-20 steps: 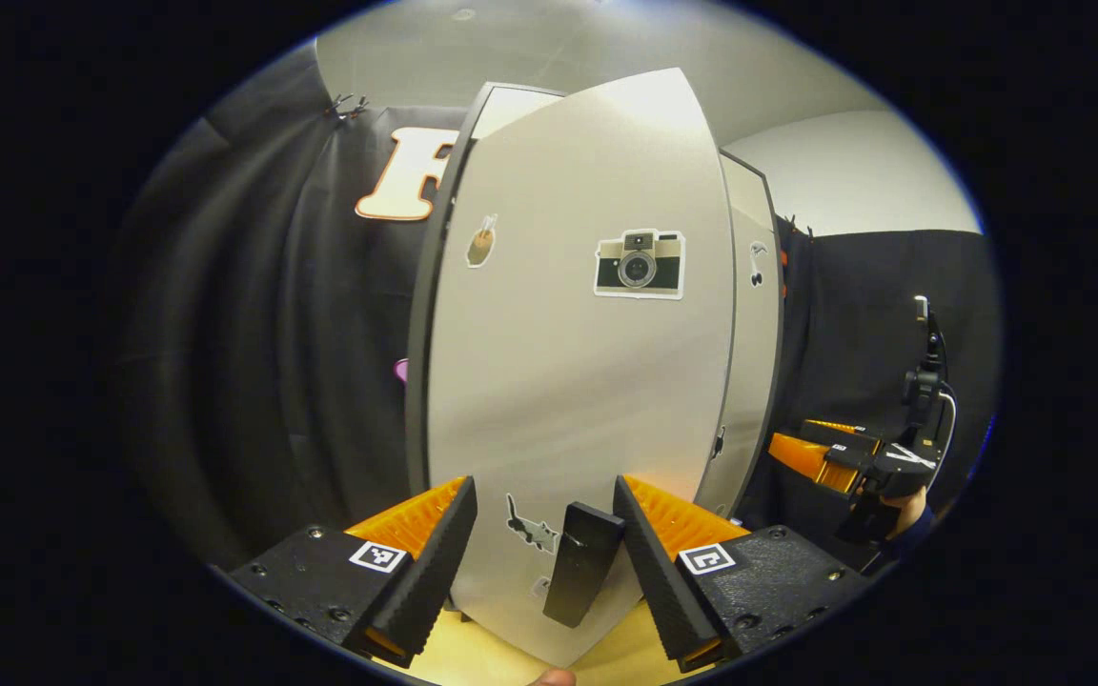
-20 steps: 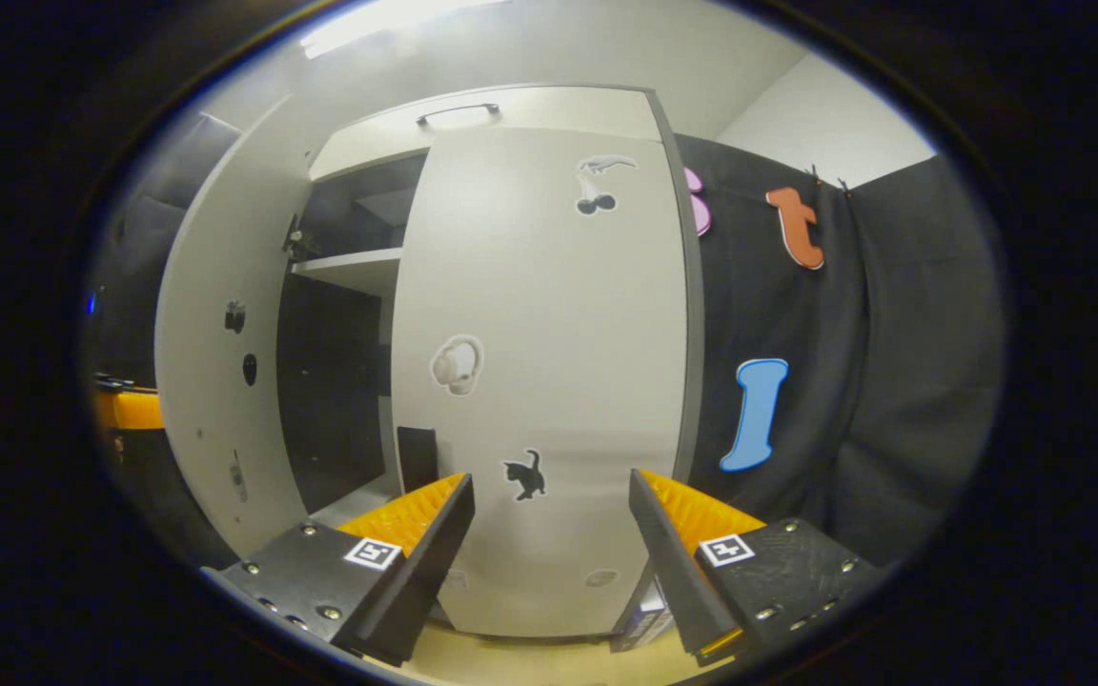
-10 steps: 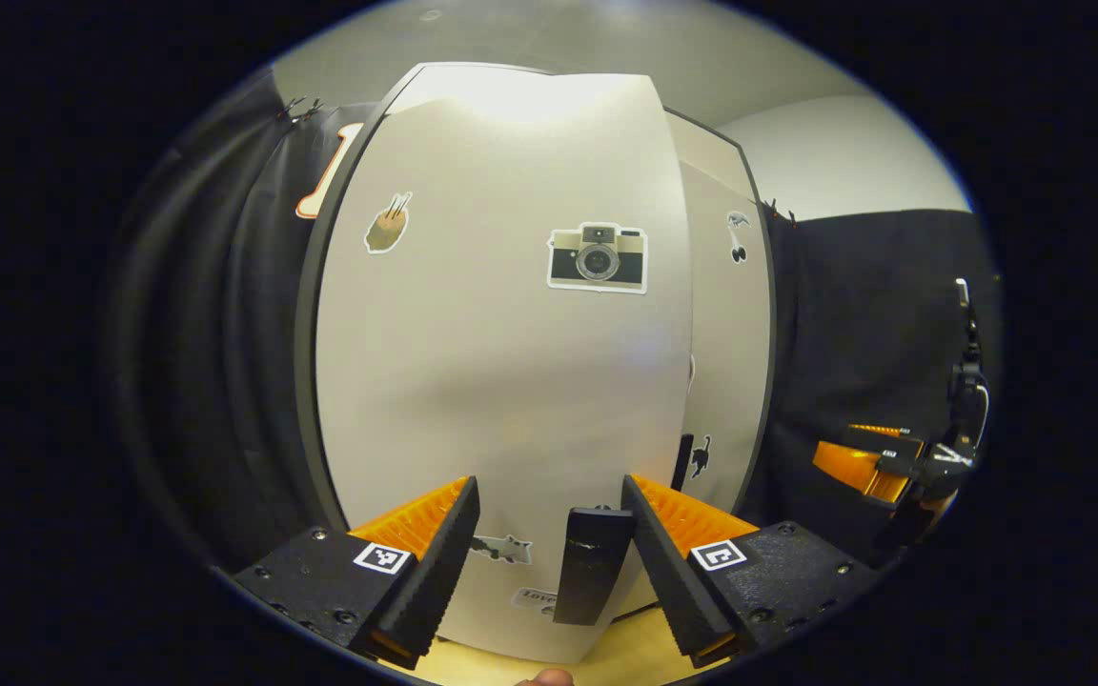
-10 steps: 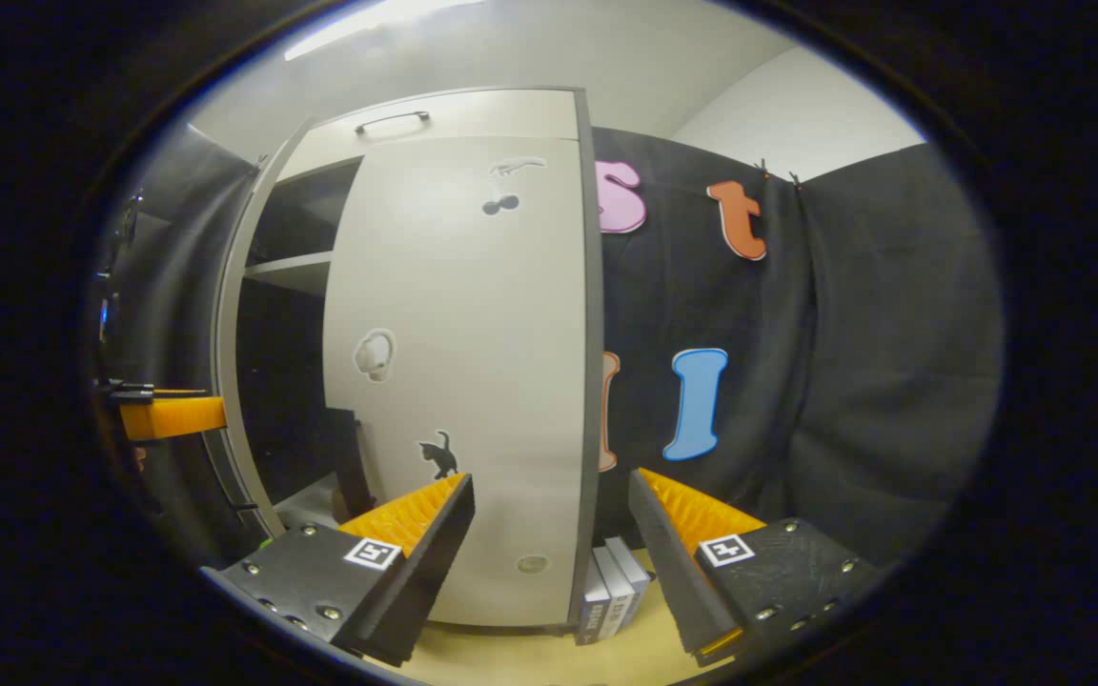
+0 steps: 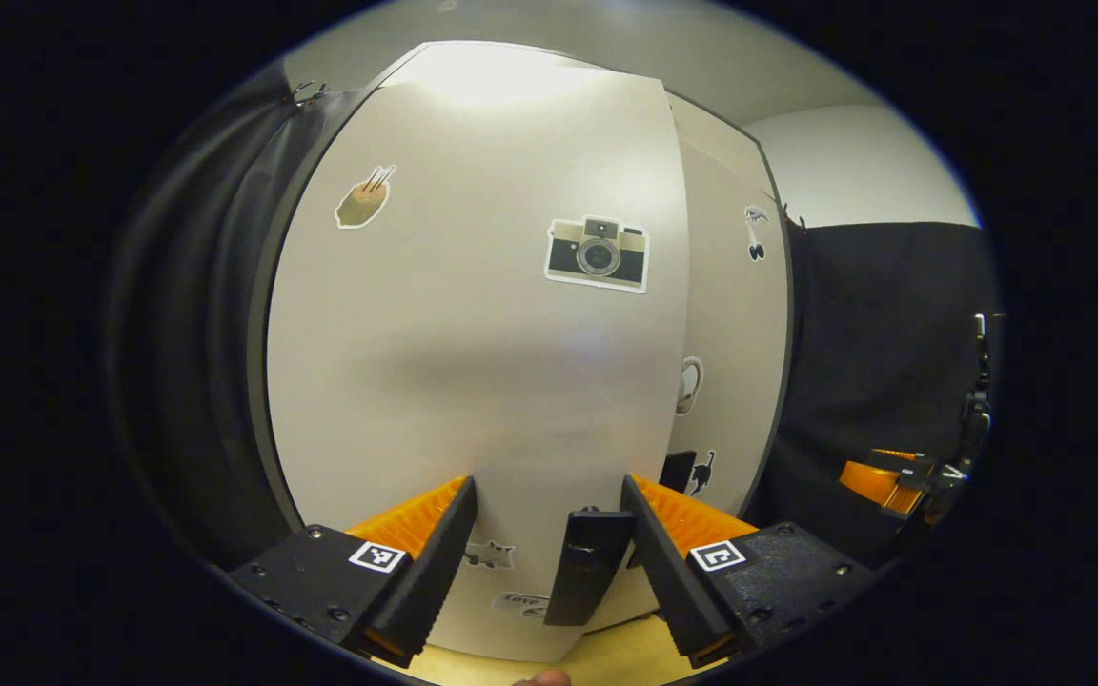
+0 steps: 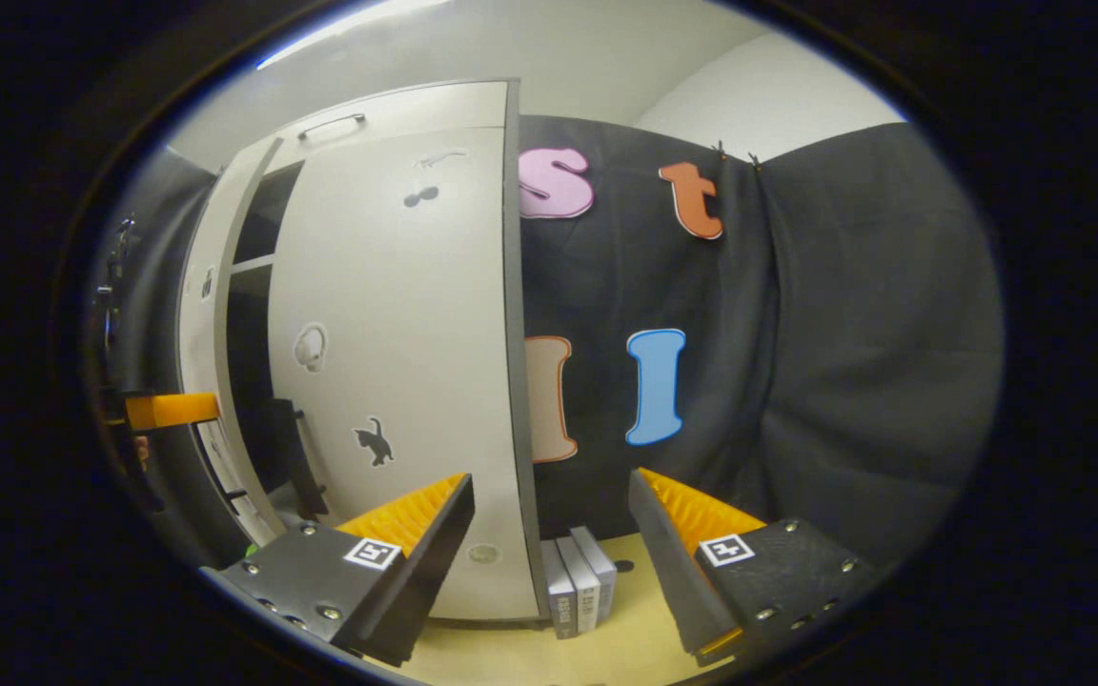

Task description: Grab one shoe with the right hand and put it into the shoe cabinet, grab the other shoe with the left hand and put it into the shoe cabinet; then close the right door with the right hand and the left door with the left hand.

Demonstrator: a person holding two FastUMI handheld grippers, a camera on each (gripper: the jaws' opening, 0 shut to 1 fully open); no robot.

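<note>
Two cabinet doors stand nearly shut. The left gripper [image 5: 544,495], fingers spread, faces the left door [image 5: 473,362], its upright handle [image 5: 589,562] at one o'clock between them. The right gripper [image 6: 549,495], also spread, has the right door [image 6: 396,362] at ten o'clock.

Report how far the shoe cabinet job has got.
Done: the right door looks shut. In hand: the left gripper, jaws open around the left door handle, is swinging it closed. Left: a dark gap remains between the doors. Shoes can't be seen.
</note>
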